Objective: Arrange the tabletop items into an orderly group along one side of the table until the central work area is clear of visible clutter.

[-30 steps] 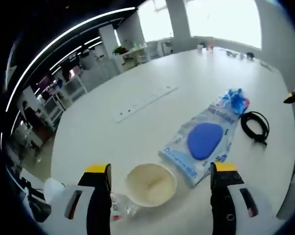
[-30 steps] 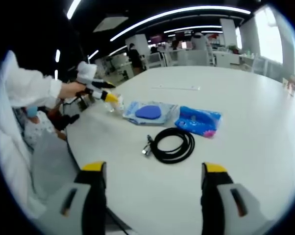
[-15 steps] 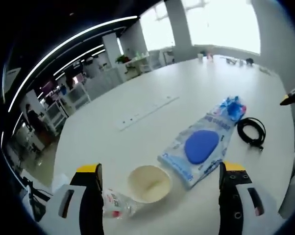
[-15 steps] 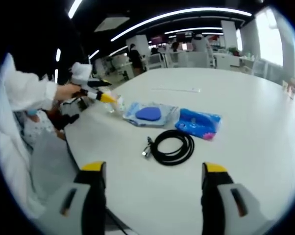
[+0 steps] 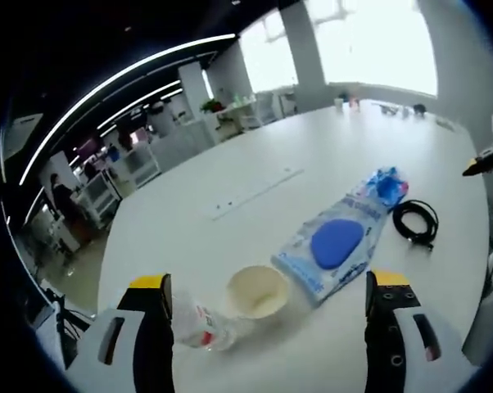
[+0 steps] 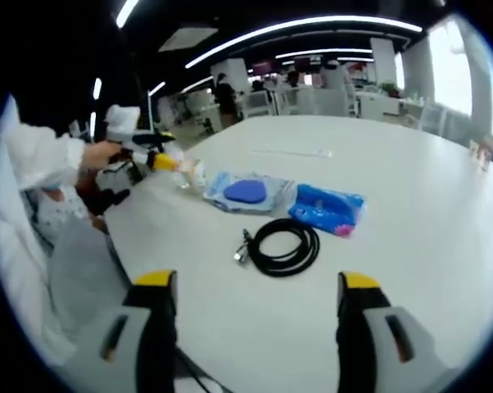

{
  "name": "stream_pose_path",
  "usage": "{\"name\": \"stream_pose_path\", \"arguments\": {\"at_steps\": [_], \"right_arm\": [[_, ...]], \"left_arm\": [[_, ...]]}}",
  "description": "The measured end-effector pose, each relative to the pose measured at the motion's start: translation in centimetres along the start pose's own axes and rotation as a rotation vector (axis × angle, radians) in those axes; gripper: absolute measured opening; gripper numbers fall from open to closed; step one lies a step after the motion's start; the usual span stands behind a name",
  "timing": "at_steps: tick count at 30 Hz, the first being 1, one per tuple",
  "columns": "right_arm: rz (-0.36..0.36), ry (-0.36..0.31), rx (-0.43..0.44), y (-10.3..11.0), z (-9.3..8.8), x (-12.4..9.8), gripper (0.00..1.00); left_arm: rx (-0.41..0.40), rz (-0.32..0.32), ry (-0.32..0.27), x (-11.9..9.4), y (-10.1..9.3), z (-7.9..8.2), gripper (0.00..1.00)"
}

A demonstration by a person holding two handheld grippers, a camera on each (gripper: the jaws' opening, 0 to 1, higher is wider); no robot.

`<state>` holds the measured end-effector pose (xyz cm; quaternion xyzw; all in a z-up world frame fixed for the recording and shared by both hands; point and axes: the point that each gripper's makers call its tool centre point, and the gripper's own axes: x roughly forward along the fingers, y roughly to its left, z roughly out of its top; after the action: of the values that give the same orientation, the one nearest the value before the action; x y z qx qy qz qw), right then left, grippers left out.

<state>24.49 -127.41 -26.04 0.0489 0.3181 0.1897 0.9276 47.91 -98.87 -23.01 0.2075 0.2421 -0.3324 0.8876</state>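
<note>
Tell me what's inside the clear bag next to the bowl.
The clear bag holds a flat blue oval pad, seen through the plastic beside the bowl. Printed text covers parts; anything beneath the pad is hidden.

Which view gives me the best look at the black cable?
The right gripper view: the cable lies near the middle, its whole coil and plug end clear. In the left gripper view it sits small at the right edge, beside the blue packet.

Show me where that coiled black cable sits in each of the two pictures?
Left gripper view: the black cable lies at the right, just right of the clear packet with the blue pad.
Right gripper view: the cable lies near the centre, in front of that packet.
Shared landmark: the packet with the blue pad.
</note>
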Motion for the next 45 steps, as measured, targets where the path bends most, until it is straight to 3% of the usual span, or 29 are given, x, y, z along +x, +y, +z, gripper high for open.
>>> {"name": "stream_pose_path", "arguments": {"at_steps": [9,18,27,45], "right_arm": [[-0.011,-0.007,-0.003,0.3,0.0,-0.3,0.79],[-0.037,-0.008,-0.010,0.6,-0.4,-1.2,0.80],[-0.084,-0.023,-0.001,0.6,-0.7,-2.3,0.81],[-0.170,-0.041,0.005,1.1,-1.6,-3.7,0.85]], "left_arm": [[-0.048,0.046,-0.023,-3.0,1.3,-1.1,0.95],[-0.071,0.063,0.001,-5.8,1.7,-4.0,0.94],[-0.117,0.075,-0.001,-8.6,2.1,-5.6,0.94],[-0.204,0.039,0.029,-12.8,1.2,-9.9,0.95]]}}
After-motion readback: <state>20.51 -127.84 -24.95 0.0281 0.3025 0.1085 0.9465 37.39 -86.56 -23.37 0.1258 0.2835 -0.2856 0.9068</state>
